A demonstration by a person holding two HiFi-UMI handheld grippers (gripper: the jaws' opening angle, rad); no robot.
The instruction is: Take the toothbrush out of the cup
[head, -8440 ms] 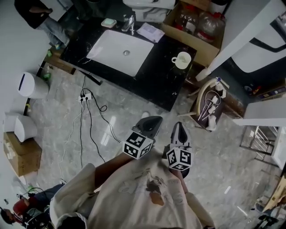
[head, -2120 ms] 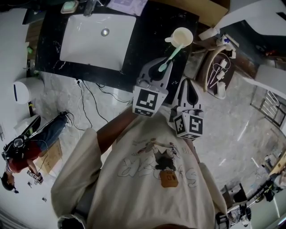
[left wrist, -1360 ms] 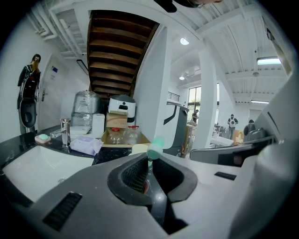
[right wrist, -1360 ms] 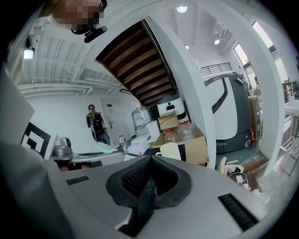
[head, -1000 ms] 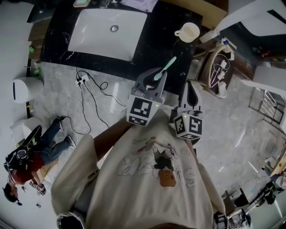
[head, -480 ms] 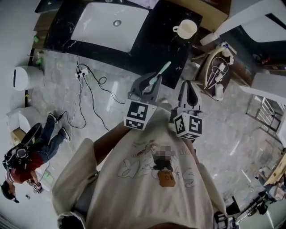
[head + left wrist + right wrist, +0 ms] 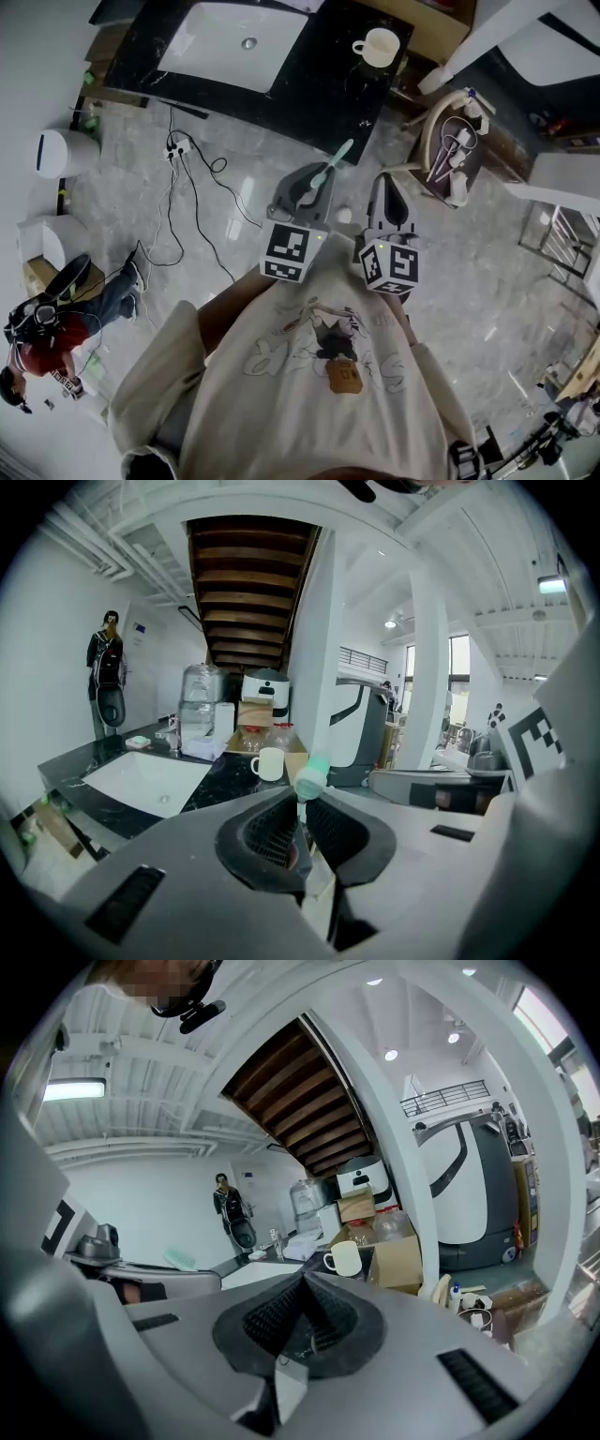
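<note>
It is bright here. A long lamp (image 7: 77, 1089) glows white overhead. The floor (image 7: 487, 281) shines a little. Every picture bends at the edges and has dark corners.

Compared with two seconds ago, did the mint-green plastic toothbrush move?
Yes. The mint-green plastic toothbrush, clamped in the left gripper, has come out of the cream cup and back off the black counter.

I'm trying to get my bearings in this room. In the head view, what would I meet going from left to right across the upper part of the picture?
white bin → sink → cup → wooden chair
</note>
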